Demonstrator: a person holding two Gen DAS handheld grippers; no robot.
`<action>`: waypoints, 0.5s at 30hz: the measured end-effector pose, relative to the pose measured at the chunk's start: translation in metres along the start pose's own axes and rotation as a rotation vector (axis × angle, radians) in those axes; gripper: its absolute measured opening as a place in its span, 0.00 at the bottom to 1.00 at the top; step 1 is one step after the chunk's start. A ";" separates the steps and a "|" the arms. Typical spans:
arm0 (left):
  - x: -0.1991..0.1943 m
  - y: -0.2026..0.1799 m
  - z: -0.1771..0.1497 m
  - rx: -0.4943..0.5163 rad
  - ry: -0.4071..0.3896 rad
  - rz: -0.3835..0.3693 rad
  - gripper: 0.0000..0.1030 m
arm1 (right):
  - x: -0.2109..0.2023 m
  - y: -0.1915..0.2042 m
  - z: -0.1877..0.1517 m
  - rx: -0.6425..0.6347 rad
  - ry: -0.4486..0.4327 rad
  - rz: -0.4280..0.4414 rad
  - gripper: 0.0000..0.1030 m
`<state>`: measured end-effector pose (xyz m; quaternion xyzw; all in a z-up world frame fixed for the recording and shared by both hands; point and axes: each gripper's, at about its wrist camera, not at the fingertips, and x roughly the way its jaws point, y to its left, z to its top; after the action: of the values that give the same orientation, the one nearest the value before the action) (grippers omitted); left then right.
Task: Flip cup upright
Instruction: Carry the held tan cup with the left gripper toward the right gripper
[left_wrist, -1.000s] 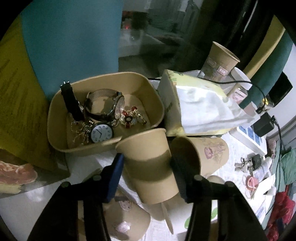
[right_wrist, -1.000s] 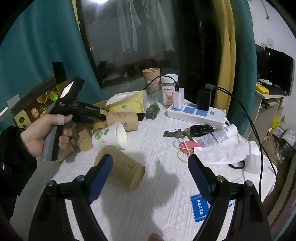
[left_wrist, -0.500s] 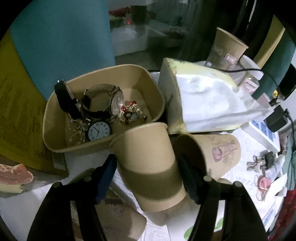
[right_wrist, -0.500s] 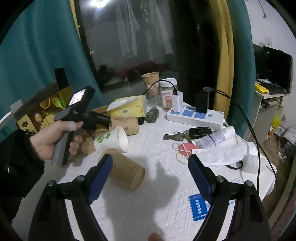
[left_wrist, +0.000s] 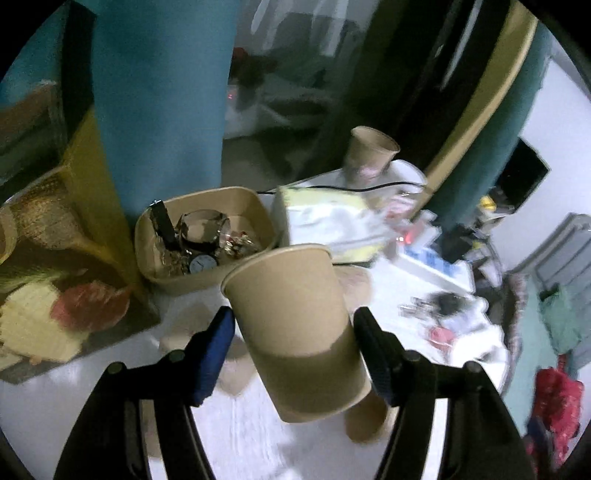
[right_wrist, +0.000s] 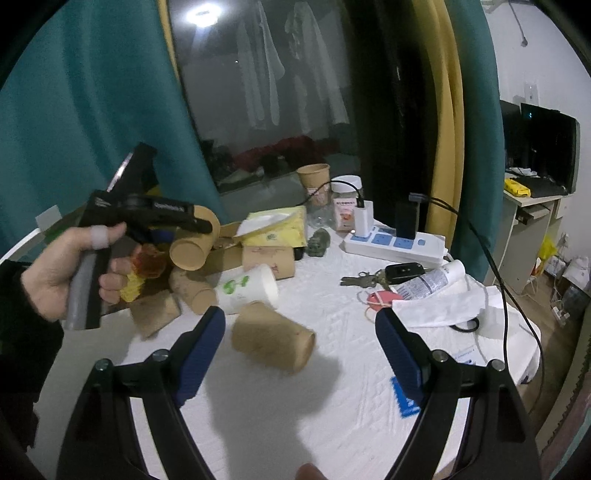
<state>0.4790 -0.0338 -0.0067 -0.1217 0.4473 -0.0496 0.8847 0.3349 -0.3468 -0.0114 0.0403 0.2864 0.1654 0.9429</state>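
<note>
Our left gripper (left_wrist: 293, 332) clamps the brown cup (left_wrist: 295, 325), its long axis tilted, mouth toward eleven o'clock.

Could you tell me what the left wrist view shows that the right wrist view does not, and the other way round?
Only the left wrist view shows the watches in the tan tray and the held cup's base end, which faces the camera. Only the right wrist view shows the open right gripper, the power strip, the keys, and the person's hand around the left gripper's handle. Both show the left gripper shut on that cup, the tissue pack and the upright cup at the back.
</note>
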 end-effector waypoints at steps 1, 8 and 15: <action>-0.014 -0.001 -0.008 0.004 -0.013 -0.012 0.65 | -0.005 0.003 -0.003 0.003 -0.002 0.005 0.79; -0.079 0.008 -0.119 0.011 -0.013 -0.078 0.65 | -0.033 0.030 -0.058 0.041 0.053 0.067 0.79; -0.098 0.042 -0.260 -0.148 0.074 -0.120 0.65 | -0.024 0.042 -0.126 0.095 0.184 0.105 0.79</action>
<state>0.2106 -0.0186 -0.0898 -0.2116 0.4741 -0.0740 0.8514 0.2344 -0.3179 -0.0967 0.0846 0.3766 0.2035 0.8998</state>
